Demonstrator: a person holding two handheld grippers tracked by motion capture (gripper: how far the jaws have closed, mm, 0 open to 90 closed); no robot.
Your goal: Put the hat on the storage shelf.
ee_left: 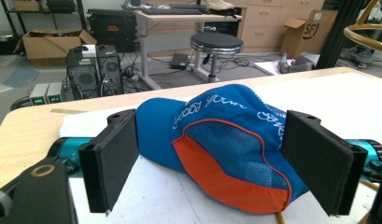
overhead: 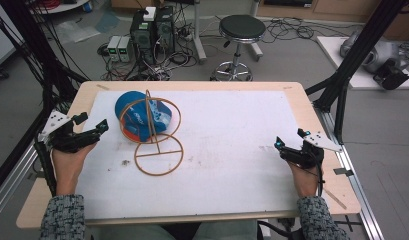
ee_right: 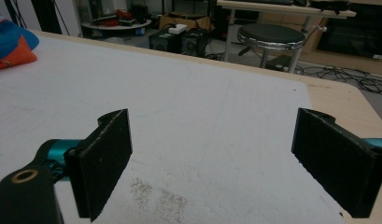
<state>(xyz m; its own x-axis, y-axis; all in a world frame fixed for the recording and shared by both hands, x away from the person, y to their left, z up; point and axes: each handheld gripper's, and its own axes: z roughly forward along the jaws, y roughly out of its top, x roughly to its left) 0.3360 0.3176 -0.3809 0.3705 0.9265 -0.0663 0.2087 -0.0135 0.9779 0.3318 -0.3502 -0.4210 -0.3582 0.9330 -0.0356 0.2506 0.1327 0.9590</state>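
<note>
Blue cap right ahead of my left gripper, jaws wide, holding nothing. Right gripper far off, wide too, holding nothing.

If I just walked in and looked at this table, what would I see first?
Probably the bright blue and orange cap on the far left part of the white mat, with a wooden ring stand right beside it. Next, the two black tongs: the left tongs open, facing the cap, and the right tongs open over bare mat.

R gripper jaws wide apart over white mat; blue/orange cap far left edge.
</note>
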